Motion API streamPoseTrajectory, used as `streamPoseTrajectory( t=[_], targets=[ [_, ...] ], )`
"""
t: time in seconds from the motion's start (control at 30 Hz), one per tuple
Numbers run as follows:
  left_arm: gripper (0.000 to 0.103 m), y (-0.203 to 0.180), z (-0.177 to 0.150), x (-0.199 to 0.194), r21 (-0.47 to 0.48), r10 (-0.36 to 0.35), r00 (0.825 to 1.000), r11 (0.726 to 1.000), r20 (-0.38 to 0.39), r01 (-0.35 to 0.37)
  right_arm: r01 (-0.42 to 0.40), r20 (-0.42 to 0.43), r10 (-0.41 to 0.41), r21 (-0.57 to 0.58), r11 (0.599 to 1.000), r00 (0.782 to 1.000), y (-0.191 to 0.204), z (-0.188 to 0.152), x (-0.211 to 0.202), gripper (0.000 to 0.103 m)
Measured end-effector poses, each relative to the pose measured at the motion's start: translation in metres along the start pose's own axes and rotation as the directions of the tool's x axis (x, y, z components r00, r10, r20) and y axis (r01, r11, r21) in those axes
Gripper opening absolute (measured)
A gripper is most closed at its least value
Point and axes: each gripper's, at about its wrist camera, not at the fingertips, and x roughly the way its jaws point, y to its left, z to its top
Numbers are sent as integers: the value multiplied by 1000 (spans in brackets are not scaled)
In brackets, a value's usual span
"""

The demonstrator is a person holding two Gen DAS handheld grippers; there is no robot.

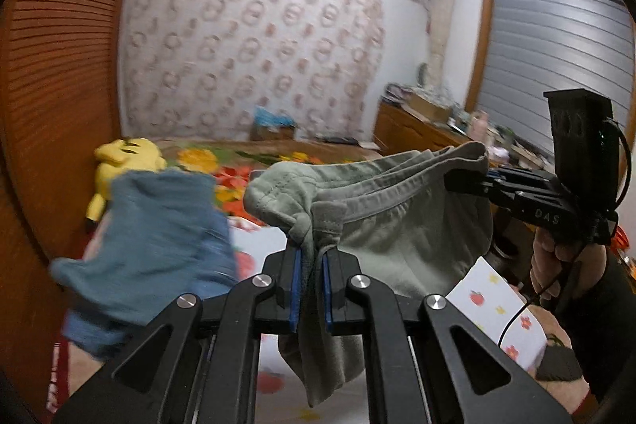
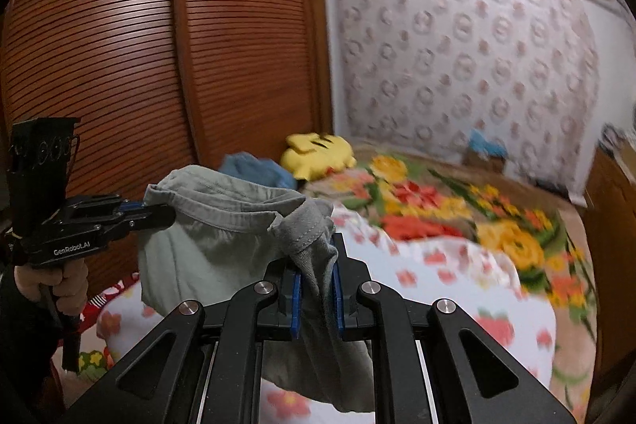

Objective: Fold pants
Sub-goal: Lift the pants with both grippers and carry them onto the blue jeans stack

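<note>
Grey-green pants (image 1: 397,225) hang bunched between two clamped grippers above a floral bed (image 2: 457,217).
Left gripper (image 1: 312,265) and right gripper (image 2: 316,277) pinch the waistband; only the left view shows a cluttered dresser (image 1: 421,130).

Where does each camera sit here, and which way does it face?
Left wrist: on the left gripper, looking along its fingers across the bed to the patterned wall; right gripper and its hand show at right.
Right wrist: on the right gripper, facing the wardrobe and bed; left gripper and its hand at left.
Shared: grey-green pants clamped by both, yellow plush, blue garment.
</note>
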Motion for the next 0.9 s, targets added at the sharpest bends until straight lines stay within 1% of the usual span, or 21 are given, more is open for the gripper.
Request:
streamPoseTrajectory(
  t=[0.17,0.37,0.67,0.8,0.9],
  targets=[
    [10,34,11,-16,-25,91,995,996,32,-91,-64,3,64,-64,996,998,-3,33,53,12],
    [10,64,6,-17,-64,169,985,984,26,-167,-113,-13,113,-127,985,994,-3,58,109,12],
    [10,99,-11,-8,-117,235,972,965,2,-233,-131,-53,124,-190,973,991,6,79,176,12],
    [10,111,-18,-5,-141,242,970,960,-13,-241,-131,-77,116,-221,967,990,21,88,206,12],
    [10,121,-22,-4,-164,251,968,954,-20,-250,-136,-92,116,-258,957,989,37,101,236,12]
  ],
)
